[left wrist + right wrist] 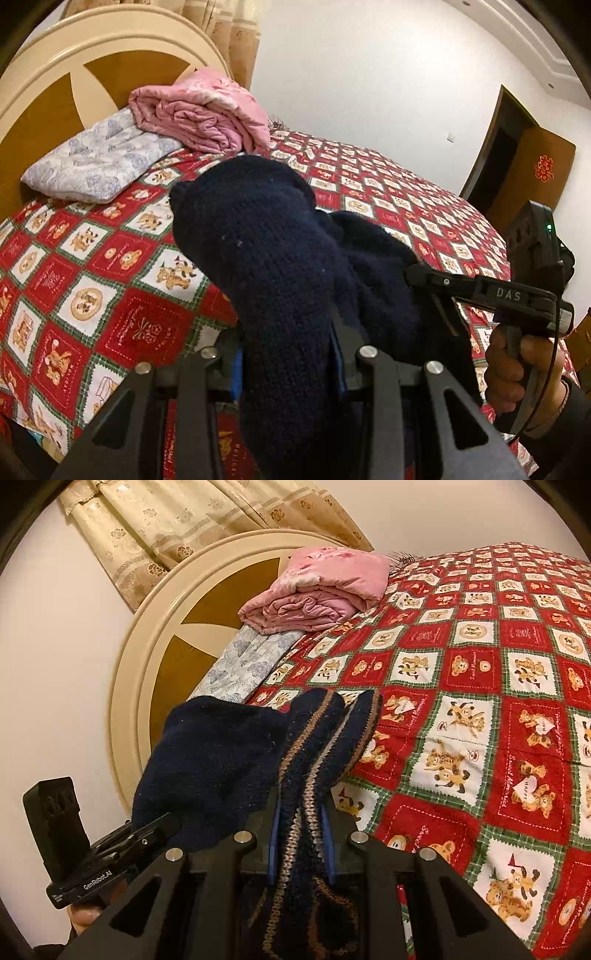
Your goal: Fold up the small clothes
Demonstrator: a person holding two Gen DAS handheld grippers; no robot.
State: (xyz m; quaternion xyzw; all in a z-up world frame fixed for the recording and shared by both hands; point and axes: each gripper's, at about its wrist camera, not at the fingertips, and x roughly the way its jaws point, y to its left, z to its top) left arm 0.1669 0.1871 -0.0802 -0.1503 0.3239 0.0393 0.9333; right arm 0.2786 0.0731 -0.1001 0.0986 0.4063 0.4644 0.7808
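A dark navy knitted garment (273, 258) hangs in the air above the bed, held between both grippers. My left gripper (288, 354) is shut on its plain navy end, which drapes over the fingers and hides the tips. My right gripper (301, 834) is shut on the striped brown and navy ribbed edge (325, 734). The right gripper also shows in the left wrist view (417, 275), clamped on the cloth at the right. The left gripper shows in the right wrist view (162, 827) at lower left, gripping the navy part (210, 760).
A bed with a red, white and green bear-print cover (110, 266) lies below. A folded pink blanket (207, 114) and a pale blue floral pillow (96, 162) lie by the round headboard (155, 635). A doorway (517, 155) stands at the right.
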